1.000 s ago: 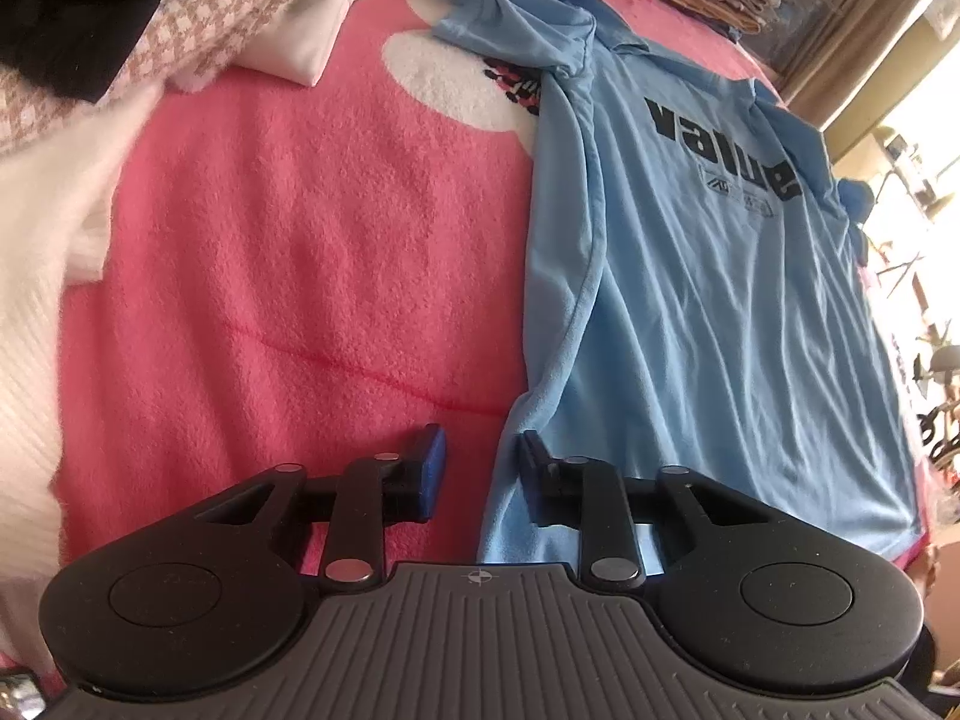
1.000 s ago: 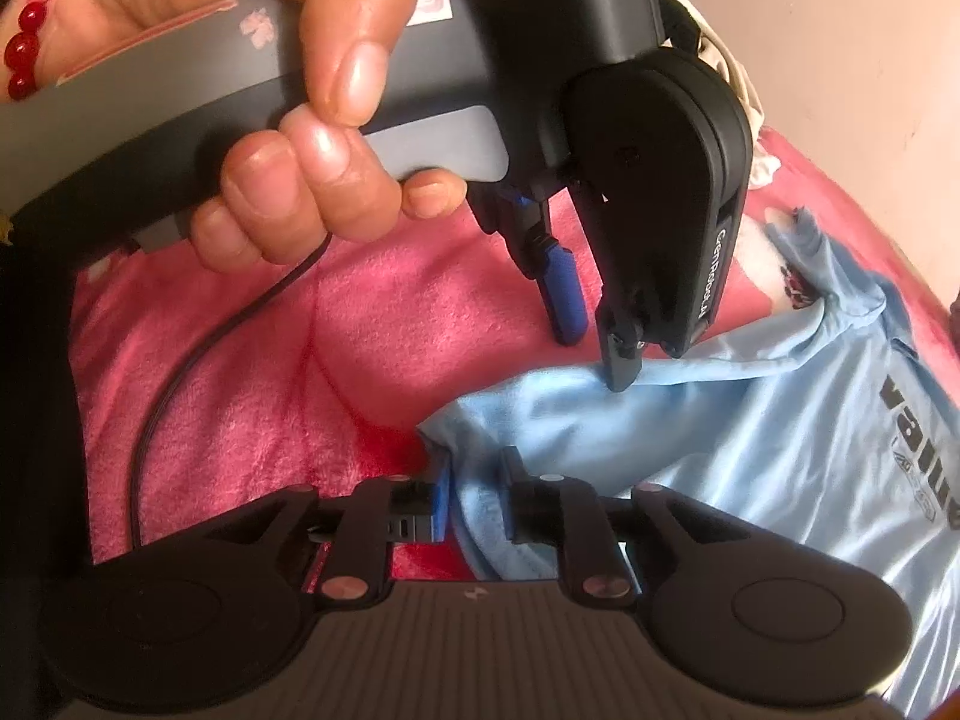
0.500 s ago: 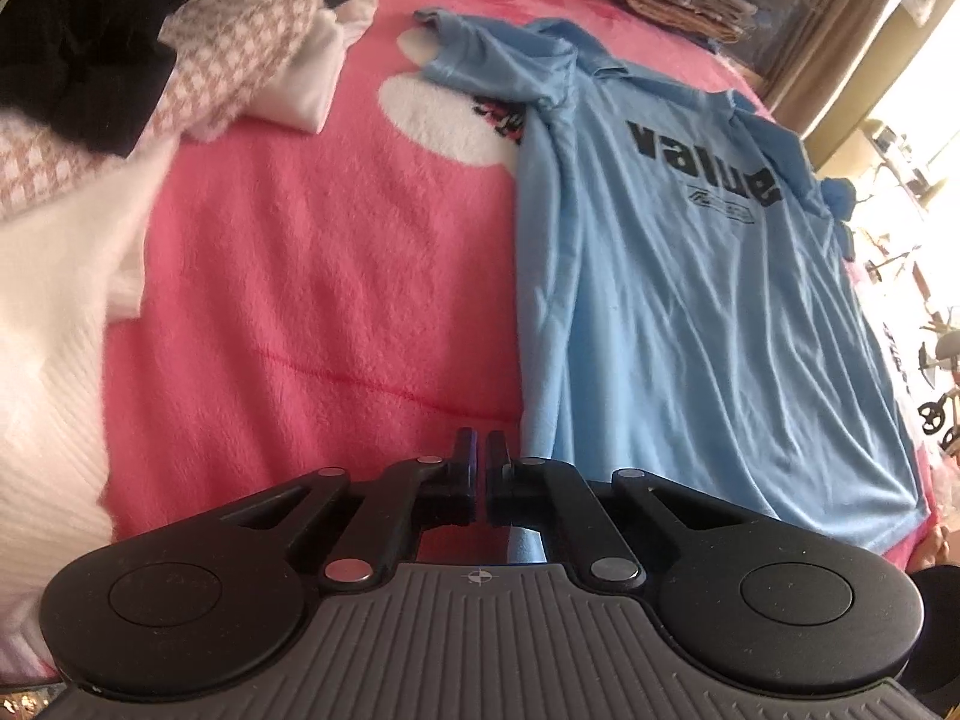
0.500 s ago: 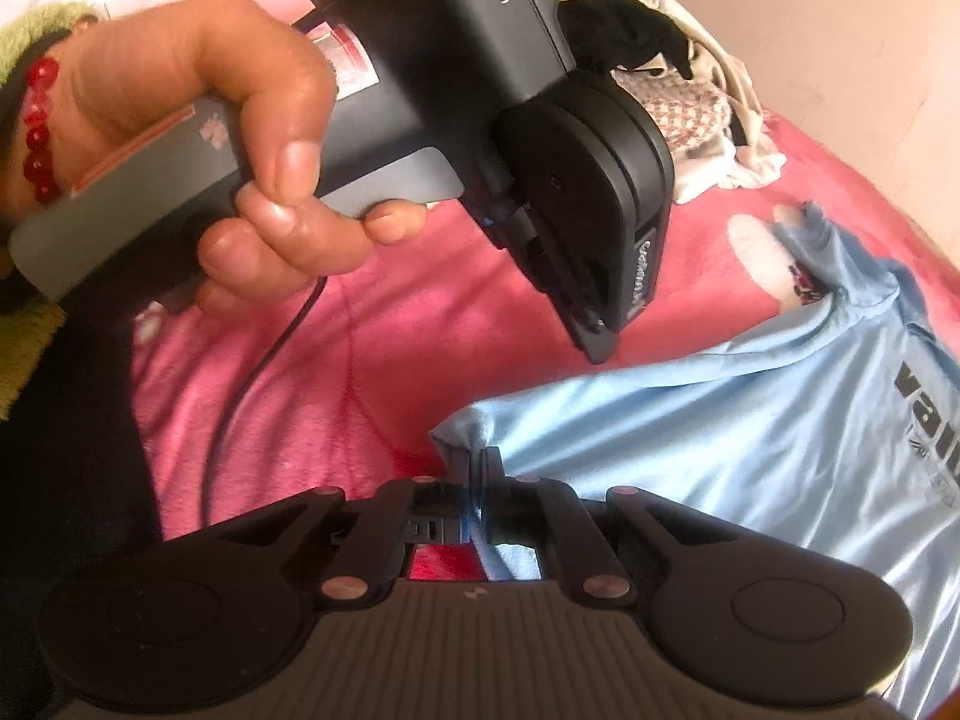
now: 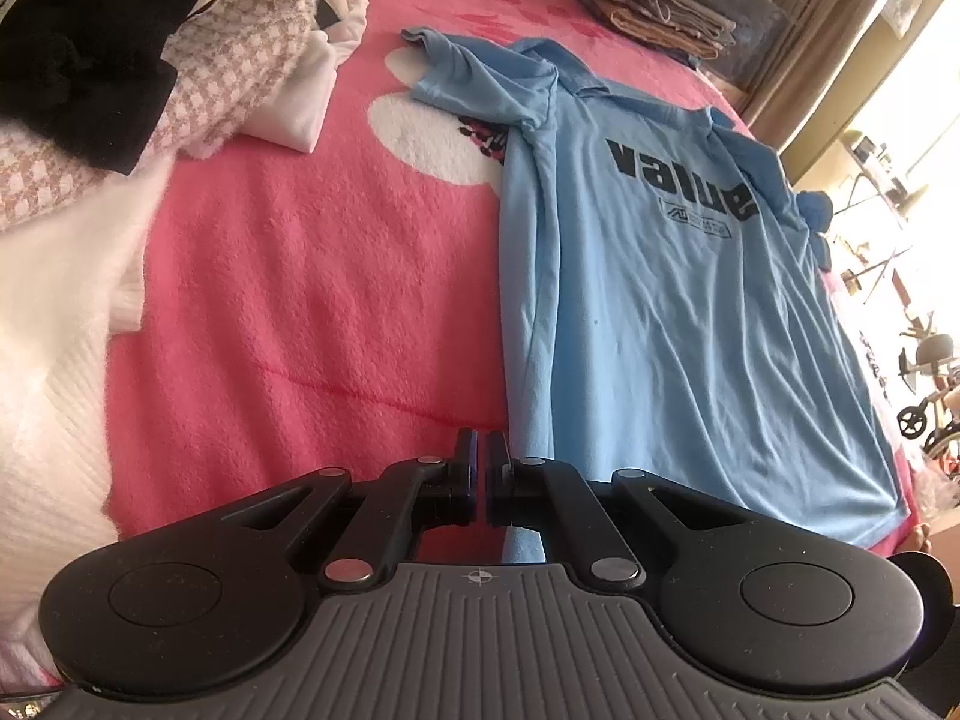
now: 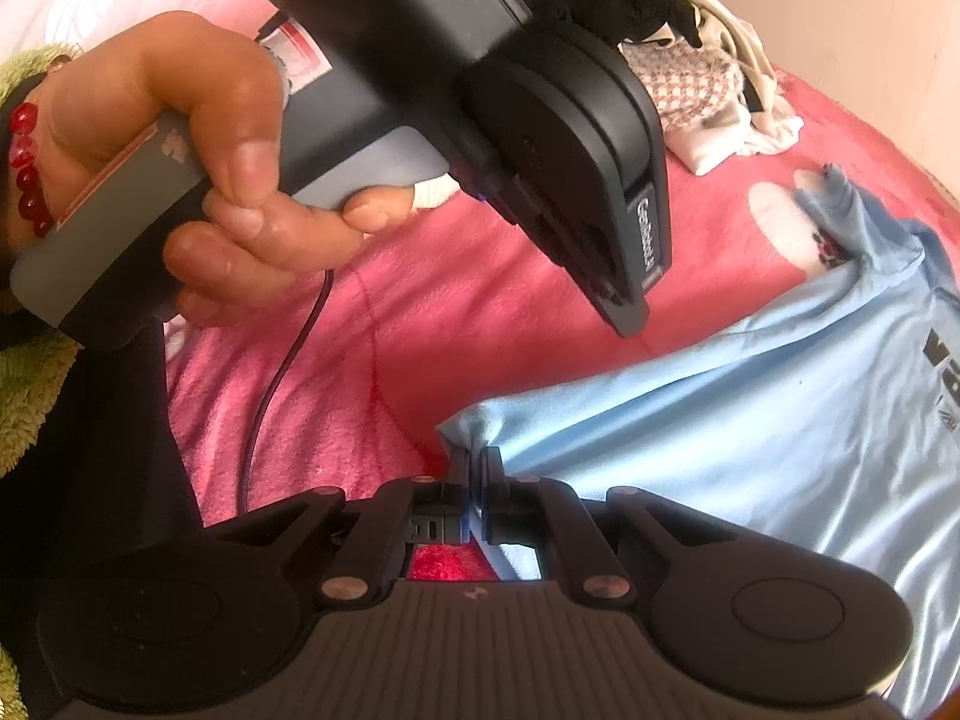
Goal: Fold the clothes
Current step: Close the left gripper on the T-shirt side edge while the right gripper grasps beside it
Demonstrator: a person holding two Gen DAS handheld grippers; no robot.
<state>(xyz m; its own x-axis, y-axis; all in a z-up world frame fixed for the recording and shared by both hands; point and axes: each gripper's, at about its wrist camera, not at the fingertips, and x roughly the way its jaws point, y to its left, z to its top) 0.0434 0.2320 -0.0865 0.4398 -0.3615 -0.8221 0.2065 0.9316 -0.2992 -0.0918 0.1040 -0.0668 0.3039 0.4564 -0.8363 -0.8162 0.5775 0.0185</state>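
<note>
While its two fingers stand pressed together on the hem corner of the light blue T-shirt [image 6: 750,420], the right gripper [image 6: 476,474] sits low over the pink blanket [image 6: 420,312], with a fold of blue cloth pinched between the pads and running back under the gripper body. The left gripper [image 5: 481,459], seen from its own camera, has its fingers brought almost together just beside the shirt's near side edge; whether any cloth lies between them cannot be told from that view. In the right wrist view the left gripper [image 6: 624,318] hangs above the blanket, clear of the shirt, held by the person's left hand [image 6: 198,174], which wears a red bead bracelet [image 6: 27,174] and a fuzzy green sleeve [image 6: 30,396]; a thin dark cable [image 6: 282,384] drops from the handle. The T-shirt [image 5: 660,312] lies spread flat on the blanket, printed side up, with black lettering across the chest and one sleeve [image 5: 474,72] reaching toward a white patch in the blanket pattern. To the left lies a heap of unfolded clothes [image 5: 120,90]: black, houndstooth pink-and-white, and white knit. A stack of folded fabrics [image 5: 654,0] rests at the far edge of the bed.
</note>
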